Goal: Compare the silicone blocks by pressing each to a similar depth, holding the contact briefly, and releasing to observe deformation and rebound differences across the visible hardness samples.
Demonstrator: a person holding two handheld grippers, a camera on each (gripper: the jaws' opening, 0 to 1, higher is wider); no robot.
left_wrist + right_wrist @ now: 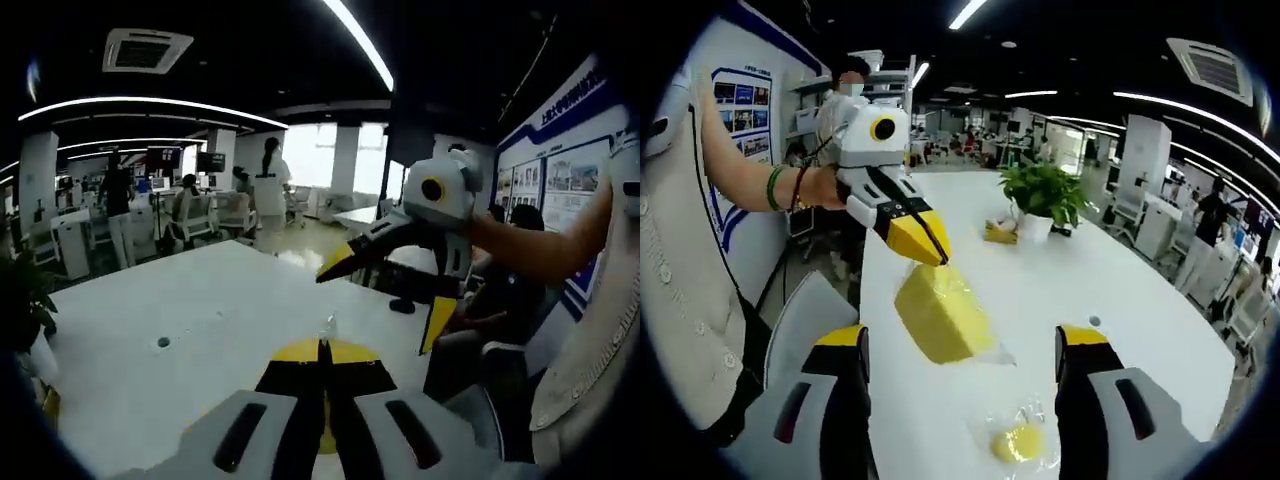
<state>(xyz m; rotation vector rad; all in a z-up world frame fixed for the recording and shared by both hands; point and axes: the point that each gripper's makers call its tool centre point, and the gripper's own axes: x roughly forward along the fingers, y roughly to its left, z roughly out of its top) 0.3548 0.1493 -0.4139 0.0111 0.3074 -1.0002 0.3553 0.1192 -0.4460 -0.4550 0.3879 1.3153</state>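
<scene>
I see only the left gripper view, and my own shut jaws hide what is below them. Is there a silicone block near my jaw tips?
Observer: Yes. In the right gripper view a large yellow block in clear wrap is right under the tips of the left gripper. I cannot tell whether they pinch the wrap.
Operator: Is there a second sample?
Observer: A smaller yellow piece, also in clear wrap, lies on the white table, low between the jaws of the right gripper.
Operator: Are those jaws open?
Observer: Yes, wide apart, touching neither sample.
</scene>
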